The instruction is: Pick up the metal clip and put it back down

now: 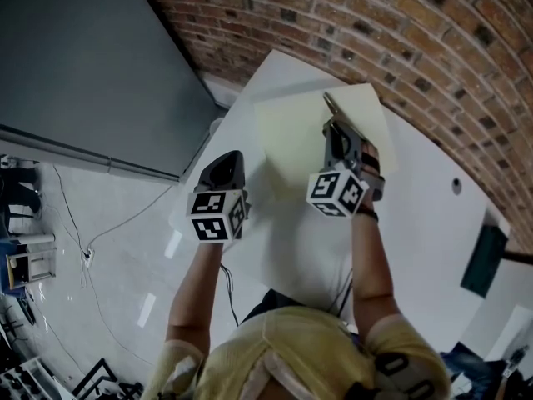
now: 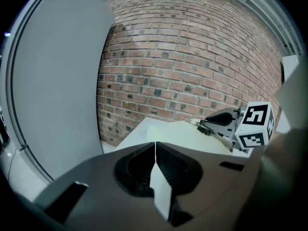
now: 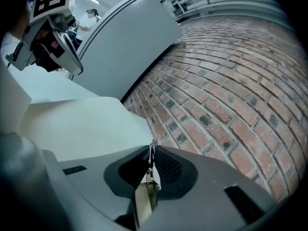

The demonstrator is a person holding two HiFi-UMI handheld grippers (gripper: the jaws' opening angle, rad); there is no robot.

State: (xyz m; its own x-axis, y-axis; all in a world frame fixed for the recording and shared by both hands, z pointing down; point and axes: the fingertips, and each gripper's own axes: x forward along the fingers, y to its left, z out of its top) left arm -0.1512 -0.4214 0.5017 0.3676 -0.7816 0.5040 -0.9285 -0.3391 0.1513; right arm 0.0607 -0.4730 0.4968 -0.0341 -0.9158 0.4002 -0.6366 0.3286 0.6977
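Right gripper [image 1: 335,125] jaws were clamped on the metal clip [image 3: 151,173], seemingly just above the paper sheet [image 1: 291,136]. Left gripper [image 2: 155,147] jaws were pressed together, empty.

The pale cream paper sheet [image 1: 308,132] is plain, a shade yellower than the flat white table [image 1: 433,223] beneath it. Beyond the sheet rises a wall of red-brown bricks [image 1: 400,23] in running rows with pale grey mortar (a few bricks are darker, nearly charcoal). Left of the sheet stands a plain mid-grey flat panel [image 1: 75,65]. The dark grey left gripper [image 1: 231,157], beside the sheet's left edge, and the dark grey right gripper [image 1: 335,125], over the sheet, both bear black square markers on white. The thin silvery metal clip [image 3: 150,171] has a faint brassy tint. Right of the sheet lies a dark teal rectangular object [image 1: 484,261]; nearer than the sheet is the person's mustard-yellow shirt [image 1: 291,348].
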